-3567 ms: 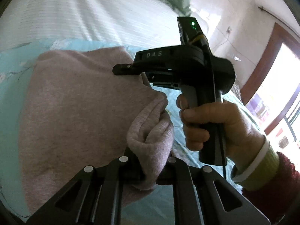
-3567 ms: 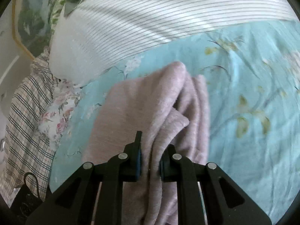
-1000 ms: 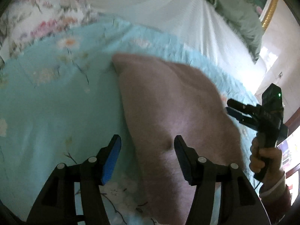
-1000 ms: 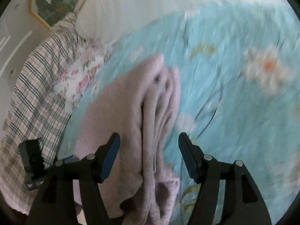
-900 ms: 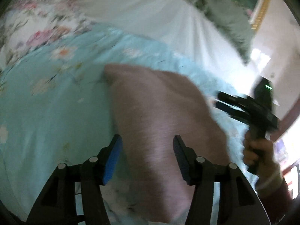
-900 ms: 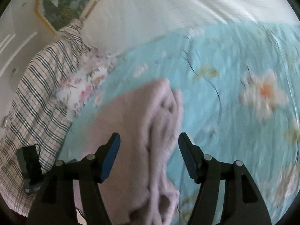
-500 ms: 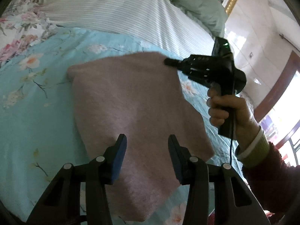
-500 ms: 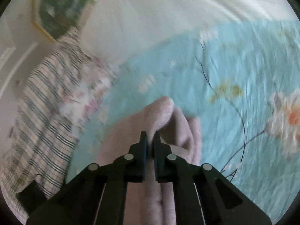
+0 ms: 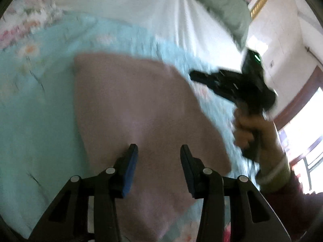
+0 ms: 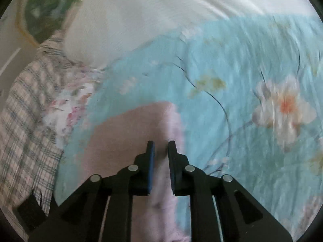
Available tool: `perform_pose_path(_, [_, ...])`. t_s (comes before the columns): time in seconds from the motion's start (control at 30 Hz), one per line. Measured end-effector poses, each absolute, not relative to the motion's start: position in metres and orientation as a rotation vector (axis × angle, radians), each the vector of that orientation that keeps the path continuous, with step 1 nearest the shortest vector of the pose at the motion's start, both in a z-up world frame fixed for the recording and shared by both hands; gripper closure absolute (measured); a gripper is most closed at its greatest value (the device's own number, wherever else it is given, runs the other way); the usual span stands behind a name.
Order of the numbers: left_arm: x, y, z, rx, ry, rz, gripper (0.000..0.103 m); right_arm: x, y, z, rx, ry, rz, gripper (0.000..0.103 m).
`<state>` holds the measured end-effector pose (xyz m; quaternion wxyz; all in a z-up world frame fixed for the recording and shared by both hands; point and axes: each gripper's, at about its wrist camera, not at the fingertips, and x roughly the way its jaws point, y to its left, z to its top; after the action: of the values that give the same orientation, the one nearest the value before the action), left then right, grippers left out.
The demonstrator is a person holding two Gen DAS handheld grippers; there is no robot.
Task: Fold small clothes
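A pink knitted garment (image 9: 131,111) lies folded flat on the light blue flowered bedsheet (image 9: 30,111). My left gripper (image 9: 159,148) hovers over the garment's near part, open, with nothing between its fingers. A hand (image 9: 248,129) holds my right gripper (image 9: 194,75) by the garment's far right edge. In the right wrist view the right gripper (image 10: 161,143) stands over the folded edge of the garment (image 10: 125,141). Its jaws are opening, a narrow gap shows, and the pads do not press the cloth. Both views are blurred.
A white striped quilt (image 9: 131,6) lies beyond the blue sheet (image 10: 232,60), with a green pillow (image 9: 222,6) behind it. A plaid cloth (image 10: 24,121) and a flowered one (image 10: 66,104) lie to the left. A bright window (image 9: 302,131) is at the right.
The right gripper went from wide open to shut on a fold of the garment, and now its jaws stand slightly apart. The left jaws narrowed a little. The garment now lies flatter.
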<state>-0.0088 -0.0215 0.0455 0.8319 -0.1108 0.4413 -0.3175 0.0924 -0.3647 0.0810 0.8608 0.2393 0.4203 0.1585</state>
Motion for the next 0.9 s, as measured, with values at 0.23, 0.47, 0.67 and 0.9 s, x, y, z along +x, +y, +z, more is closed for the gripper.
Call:
perform_pose_path(0.23, [0.078, -0.013, 0.041, -0.371, 0.968, -0.553, 0.057, 0.119, -0.313, 0.068, 0.537, 0.979, 0.464, 0.073])
perform_pose_path(0.47, [0.135, -0.036, 0.005, -0.268, 1.083, -0.49, 0.098, 0.131, -0.343, 0.02, 0.553, 0.993, 0.319, 0.103])
perform_pose_path(0.67, [0.097, -0.027, 0.025, -0.209, 1.037, -0.5, 0.097, 0.114, -0.35, 0.041, 0.511, 0.993, 0.333, 0.099])
perform_pose_path(0.9, [0.001, -0.012, 0.052, -0.249, 0.922, -0.679, 0.089, 0.033, -0.346, 0.063, 0.469, 0.97, 0.451, 0.099])
